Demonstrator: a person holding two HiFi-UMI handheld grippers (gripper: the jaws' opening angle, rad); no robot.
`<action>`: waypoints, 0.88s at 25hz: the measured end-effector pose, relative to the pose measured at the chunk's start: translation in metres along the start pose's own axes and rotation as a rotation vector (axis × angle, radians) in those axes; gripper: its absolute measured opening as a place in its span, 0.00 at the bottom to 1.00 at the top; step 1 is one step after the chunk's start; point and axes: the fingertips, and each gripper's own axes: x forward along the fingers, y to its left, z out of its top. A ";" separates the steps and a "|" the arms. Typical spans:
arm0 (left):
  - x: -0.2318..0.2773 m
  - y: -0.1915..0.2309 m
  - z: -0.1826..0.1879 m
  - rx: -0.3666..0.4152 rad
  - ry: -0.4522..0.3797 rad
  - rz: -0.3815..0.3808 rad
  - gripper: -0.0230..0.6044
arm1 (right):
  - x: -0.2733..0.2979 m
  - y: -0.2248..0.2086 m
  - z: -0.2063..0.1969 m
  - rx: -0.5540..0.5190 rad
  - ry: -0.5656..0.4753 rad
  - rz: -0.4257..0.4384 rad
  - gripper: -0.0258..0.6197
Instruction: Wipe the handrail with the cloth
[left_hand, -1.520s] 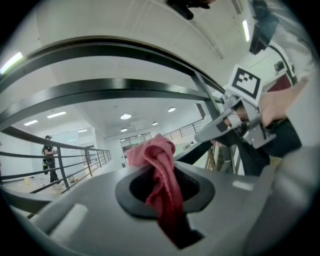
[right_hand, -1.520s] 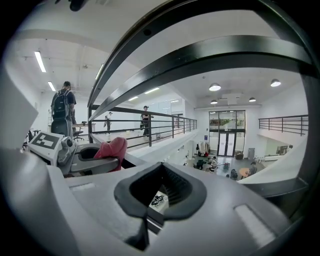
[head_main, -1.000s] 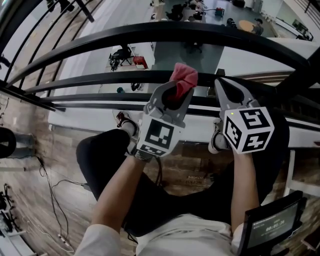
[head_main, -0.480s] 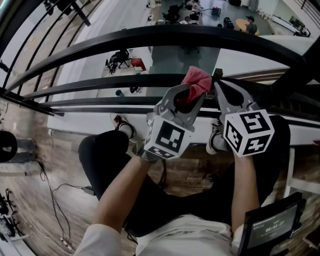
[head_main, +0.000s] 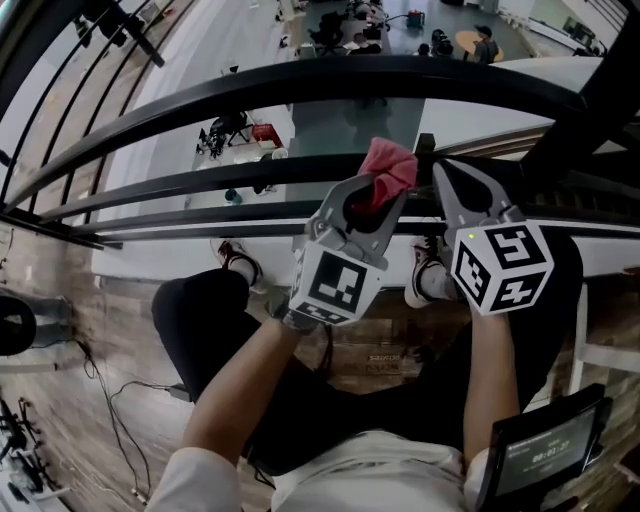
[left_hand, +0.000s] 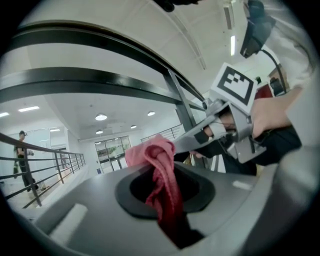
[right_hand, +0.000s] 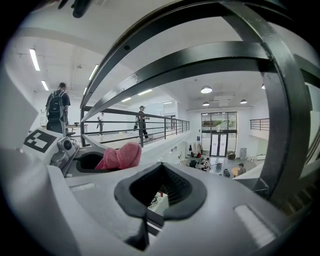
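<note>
1. Where the left gripper (head_main: 362, 200) clenches it, the cloth (head_main: 388, 168) is a pink-red, bunched wad; a twisted tail runs down between the jaws and the soft bulk bulges past their tips.
2. It sits level with the middle black rail (head_main: 180, 180), below the broad curved handrail (head_main: 300, 85); whether it touches either one I cannot tell.
3. Just beside it, the right gripper (head_main: 447, 178) has its jaws pressed together on nothing.
4. A short dark post (head_main: 427, 148) stands between cloth and right gripper; white shoes (head_main: 240, 262) rest on the wood floor (head_main: 70, 330); a cable (head_main: 110, 385) trails there; a screen (head_main: 545, 450) shows at lower right.
</note>
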 end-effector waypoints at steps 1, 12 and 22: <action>0.003 -0.002 0.004 0.001 -0.004 -0.008 0.15 | -0.003 -0.003 -0.001 -0.003 0.001 -0.006 0.04; 0.044 -0.045 0.009 -0.031 0.000 -0.122 0.15 | -0.034 -0.058 -0.025 -0.005 0.030 -0.093 0.04; 0.080 -0.082 0.015 0.021 -0.003 -0.211 0.14 | -0.054 -0.086 -0.044 -0.025 0.041 -0.105 0.04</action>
